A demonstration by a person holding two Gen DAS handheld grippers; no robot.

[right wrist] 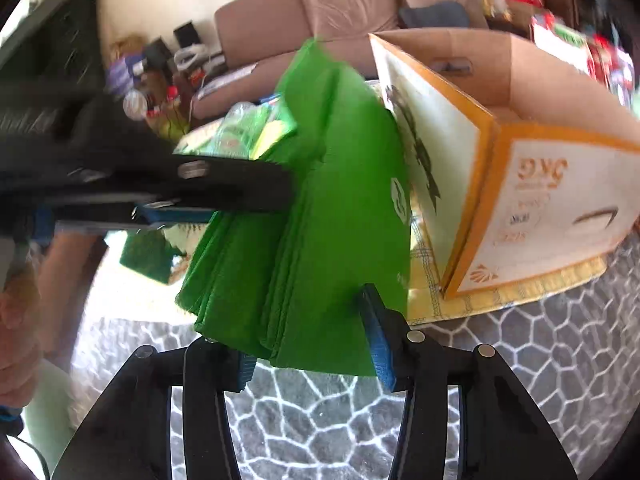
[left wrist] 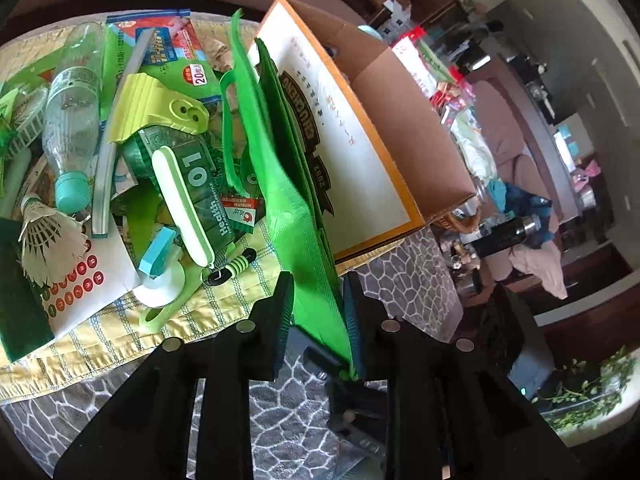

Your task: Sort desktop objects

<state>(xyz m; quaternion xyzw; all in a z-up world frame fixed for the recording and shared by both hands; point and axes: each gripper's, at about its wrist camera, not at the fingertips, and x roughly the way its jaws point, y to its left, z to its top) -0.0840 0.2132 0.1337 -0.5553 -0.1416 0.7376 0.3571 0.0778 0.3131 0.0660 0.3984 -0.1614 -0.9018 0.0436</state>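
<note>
My left fingers gripped the near edge of a folded green non-woven bag, the fabric pinched thin between the two pads. My right fingers bracketed the same bag's thick folded end, the blue pad on one side against the cloth; whether the other pad pressed it I could not tell. The bag hung lifted above the edge of the counter, which wore a yellow checked cloth, and stood just beside an open cardboard box with orange trim. Left of the bag lay a heap of green clutter: a clear plastic bottle with a teal cap, a white shuttlecock, a lime clip and printed packets. A grey stone-patterned rug covered the floor below, with a brown sofa behind.
</note>
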